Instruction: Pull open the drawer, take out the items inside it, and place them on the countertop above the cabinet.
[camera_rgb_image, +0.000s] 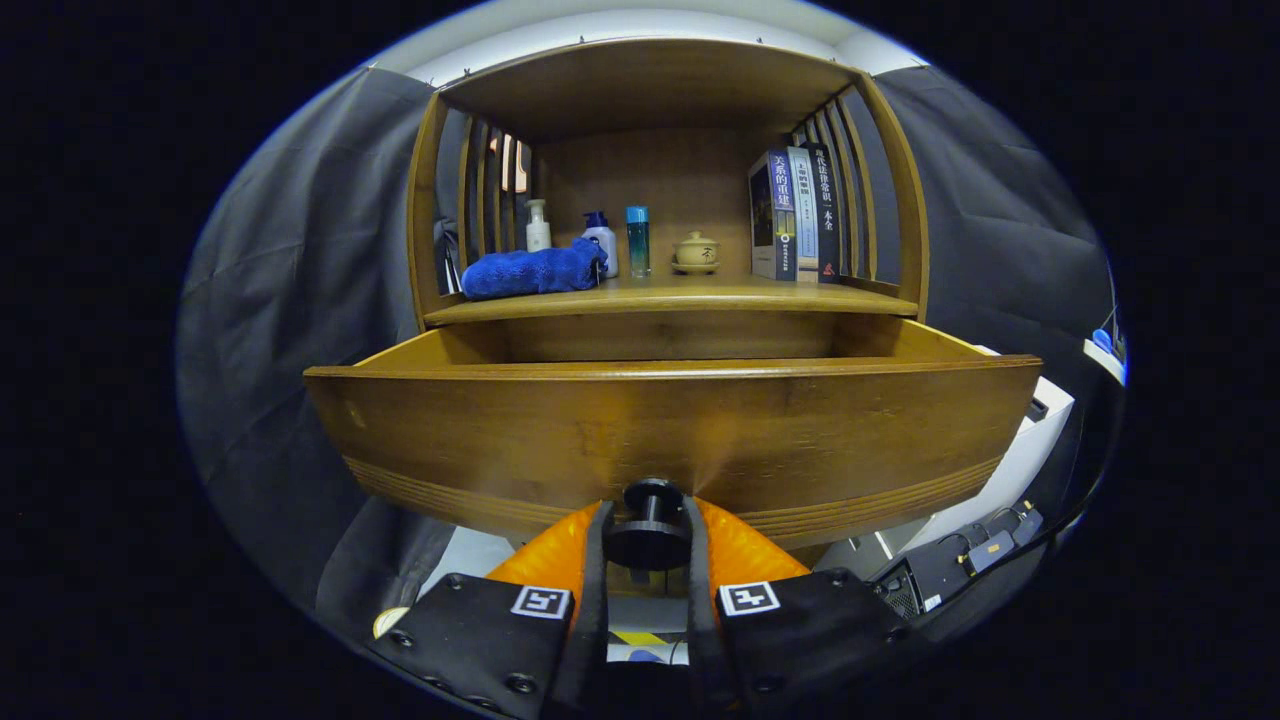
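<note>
- Fingers (604, 560) pinch the knob (648, 520), one on each side, both pressing on its dark round head; the gripper (648, 545) sits closed on it.
- Knob sticks out of the middle of the drawer (670, 430) front, low on the panel, so the front lies straight ahead of the fingers and touching distance beyond the knob.
- Drawer already stands pulled out from the cabinet; its top edge runs wide from side to side, across the line of the fingers.
- Inside of the drawer is hidden behind that front panel from this low angle, so I cannot tell what items lie in it.
- Countertop (670, 292) lies above and beyond the drawer, a flat wooden shelf with side slats.
- On it sit a blue towel (530, 272), three bottles (602, 243), a small lidded cup (696, 250) and upright books (795, 215), with bare wood between cup and bottles.
- Judgement: the pull looks largely done. The next move turns on height: the items lie ahead and above the fingers, behind the front panel, so the gripper would have to let go, rise over the top edge and reach down and forward into the drawer.
- Risk: catching the front edge on the way over.
</note>
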